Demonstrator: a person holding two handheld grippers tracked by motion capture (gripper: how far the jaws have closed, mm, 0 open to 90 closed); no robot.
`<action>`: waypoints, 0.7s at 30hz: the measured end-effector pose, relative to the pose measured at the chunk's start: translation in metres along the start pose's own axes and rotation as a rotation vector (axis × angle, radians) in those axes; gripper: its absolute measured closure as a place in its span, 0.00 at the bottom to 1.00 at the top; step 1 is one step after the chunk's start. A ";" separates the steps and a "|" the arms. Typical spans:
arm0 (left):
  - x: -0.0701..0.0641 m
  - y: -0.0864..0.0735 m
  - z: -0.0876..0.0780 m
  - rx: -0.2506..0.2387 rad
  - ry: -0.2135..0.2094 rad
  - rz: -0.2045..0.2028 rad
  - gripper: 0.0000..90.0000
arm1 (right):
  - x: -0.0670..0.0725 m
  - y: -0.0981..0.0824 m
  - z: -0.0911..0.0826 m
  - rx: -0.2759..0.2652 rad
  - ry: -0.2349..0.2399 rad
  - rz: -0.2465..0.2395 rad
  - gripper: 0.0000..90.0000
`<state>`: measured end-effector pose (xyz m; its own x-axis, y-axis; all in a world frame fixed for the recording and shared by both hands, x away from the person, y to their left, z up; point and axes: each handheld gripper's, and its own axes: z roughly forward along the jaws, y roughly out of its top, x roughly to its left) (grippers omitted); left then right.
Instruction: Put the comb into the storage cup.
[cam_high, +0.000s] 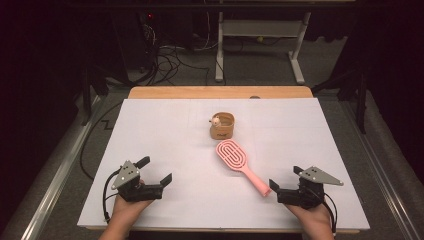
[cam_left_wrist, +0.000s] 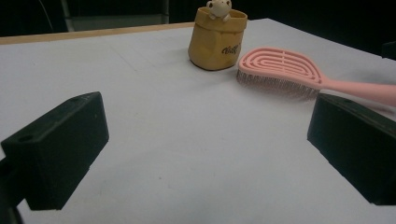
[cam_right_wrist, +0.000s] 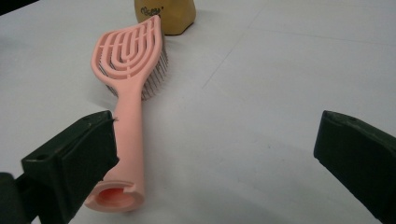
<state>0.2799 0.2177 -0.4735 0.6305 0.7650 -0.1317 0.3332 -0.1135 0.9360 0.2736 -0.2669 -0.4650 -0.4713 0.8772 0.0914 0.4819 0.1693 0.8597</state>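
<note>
At frame centre of the high view, the pink hairbrush (cam_high: 241, 165) lies bristles-down just beside the tan cup (cam_high: 223, 126), whose dark script print is unreadable. Left gripper (cam_high: 156, 170) jaws stand apart on nothing. Right gripper (cam_high: 286, 177) jaws stand apart, unclamped, the handle end touching one jaw.

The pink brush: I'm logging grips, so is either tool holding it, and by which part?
Nothing is held. The right tool stands open beside the brush handle; the left tool is open too.

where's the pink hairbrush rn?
High view: the pink hairbrush lies bristles-down on the white table cover, right of centre, its head just before the tan pouch, its handle end by the right hand-held gripper.
</note>
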 end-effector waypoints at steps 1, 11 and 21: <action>0.000 0.000 -0.001 -0.004 -0.001 -0.009 0.00 | 0.000 0.000 0.000 -0.002 0.001 -0.001 0.00; 0.001 0.000 0.000 -0.009 0.018 0.002 0.00 | 0.008 0.006 0.003 0.010 0.045 -0.038 0.00; -0.001 0.001 -0.001 -0.017 0.005 0.014 0.00 | 0.026 0.038 0.019 0.054 0.040 -0.122 0.00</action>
<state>0.2787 0.2177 -0.4724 0.6313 0.7666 -0.1171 0.3128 -0.1135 0.9430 0.2940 -0.2287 -0.4397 -0.5576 0.8301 0.0086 0.4577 0.2988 0.8374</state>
